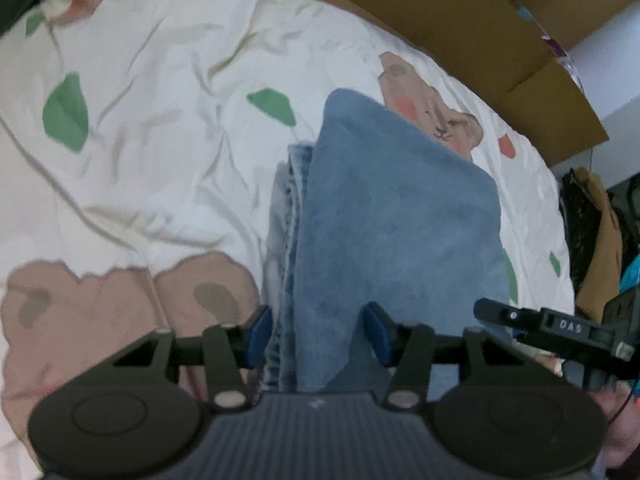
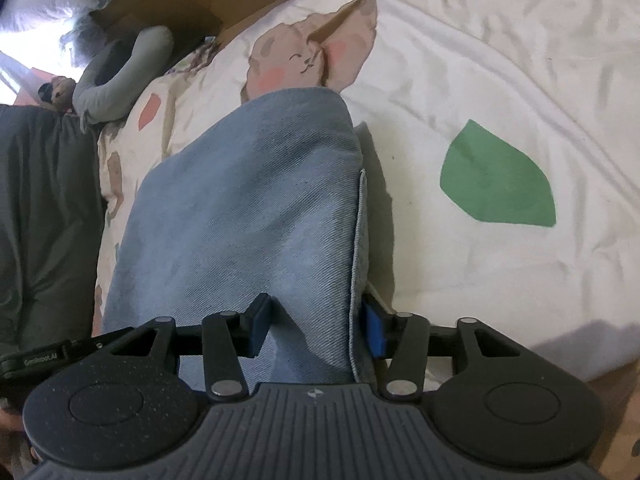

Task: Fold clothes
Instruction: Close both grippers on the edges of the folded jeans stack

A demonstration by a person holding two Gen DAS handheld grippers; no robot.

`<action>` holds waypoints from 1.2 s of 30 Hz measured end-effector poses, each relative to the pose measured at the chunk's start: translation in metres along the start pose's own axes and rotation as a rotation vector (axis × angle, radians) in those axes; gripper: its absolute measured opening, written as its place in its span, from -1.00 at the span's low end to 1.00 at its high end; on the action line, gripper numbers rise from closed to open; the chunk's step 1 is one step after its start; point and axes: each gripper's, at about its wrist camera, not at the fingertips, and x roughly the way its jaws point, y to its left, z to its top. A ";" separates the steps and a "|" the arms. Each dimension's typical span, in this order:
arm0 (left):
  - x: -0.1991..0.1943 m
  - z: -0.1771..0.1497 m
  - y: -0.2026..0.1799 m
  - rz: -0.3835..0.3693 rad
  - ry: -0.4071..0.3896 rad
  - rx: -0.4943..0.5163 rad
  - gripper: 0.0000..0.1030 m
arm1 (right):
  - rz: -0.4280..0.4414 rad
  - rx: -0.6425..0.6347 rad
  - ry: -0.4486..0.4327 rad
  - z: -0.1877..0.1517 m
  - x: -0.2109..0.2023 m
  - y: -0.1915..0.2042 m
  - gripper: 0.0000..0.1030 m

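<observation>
Covering nearly the whole scene, a cream bedspread [image 1: 168, 92] printed with green leaves and brown rabbits lies wrinkled on the bed, with brown cardboard boxes [image 1: 472, 36] along its far edge. Folded blue jeans [image 1: 392, 216] rest on the bedspread, stretching away from both cameras and partly covering a printed rabbit [image 2: 304, 60]. Each near edge of the jeans sits between blue pads: the left gripper [image 1: 318, 338] stands partly open around the layered denim, and the right gripper [image 2: 316, 330] is likewise partly open with its pads against the folded cloth, though a firm pinch cannot be told.
</observation>
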 end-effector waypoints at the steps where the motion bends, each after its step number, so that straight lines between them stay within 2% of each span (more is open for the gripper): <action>1: 0.001 -0.001 0.000 0.001 0.002 0.000 0.05 | 0.000 -0.006 -0.001 0.000 -0.001 0.001 -0.42; 2: 0.003 -0.002 -0.001 0.002 0.004 0.000 0.04 | 0.003 -0.010 -0.004 0.000 -0.003 0.003 -0.58; 5: 0.005 -0.004 -0.003 0.004 0.008 -0.002 0.05 | 0.004 -0.018 -0.007 0.003 -0.009 0.008 -0.65; 13: 0.004 -0.008 -0.013 -0.020 0.003 -0.003 -0.01 | -0.037 -0.021 0.005 0.012 -0.030 0.013 -0.67; 21: 0.017 -0.020 -0.048 -0.106 0.023 0.038 -0.05 | -0.143 -0.015 0.000 0.018 -0.059 -0.010 -0.67; 25: 0.019 -0.025 -0.057 -0.137 -0.007 0.038 -0.05 | -0.184 -0.026 0.027 0.022 -0.059 -0.024 -0.67; 28: 0.016 -0.025 -0.048 -0.160 -0.023 0.016 -0.06 | -0.194 -0.048 0.048 0.025 -0.054 -0.026 -0.66; 29: 0.014 -0.025 -0.043 -0.165 -0.026 0.006 -0.05 | -0.197 -0.052 0.056 0.026 -0.052 -0.026 -0.66; 32: 0.008 -0.022 -0.031 -0.166 -0.039 -0.023 0.18 | -0.202 -0.056 0.078 0.029 -0.046 -0.029 -0.66; 36: 0.016 -0.020 -0.023 -0.204 -0.045 -0.066 0.29 | -0.204 -0.087 0.094 0.029 -0.042 -0.029 -0.64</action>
